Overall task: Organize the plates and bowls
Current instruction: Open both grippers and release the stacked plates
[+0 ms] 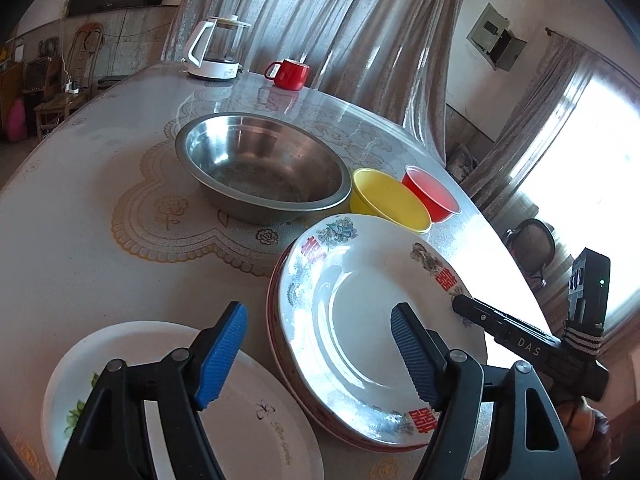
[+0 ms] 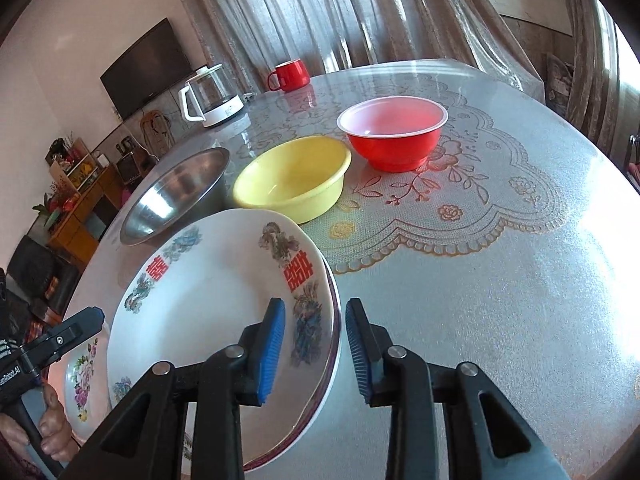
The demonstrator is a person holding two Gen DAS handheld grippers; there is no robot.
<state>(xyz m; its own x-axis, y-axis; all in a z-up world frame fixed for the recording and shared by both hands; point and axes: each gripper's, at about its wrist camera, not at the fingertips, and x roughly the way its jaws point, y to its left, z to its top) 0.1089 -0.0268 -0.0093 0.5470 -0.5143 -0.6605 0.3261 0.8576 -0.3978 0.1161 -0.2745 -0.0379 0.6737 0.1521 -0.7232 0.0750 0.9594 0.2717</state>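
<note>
A white plate with red characters lies on top of another plate on the round table. A second white flowered plate lies to its left. A steel bowl, a yellow bowl and a red bowl stand beyond. My left gripper is open over the gap between the two plates. My right gripper is open, its fingers either side of the stacked plates' right rim.
A glass kettle and a red mug stand at the table's far edge. The table carries a lace-patterned cover. Curtains hang behind it.
</note>
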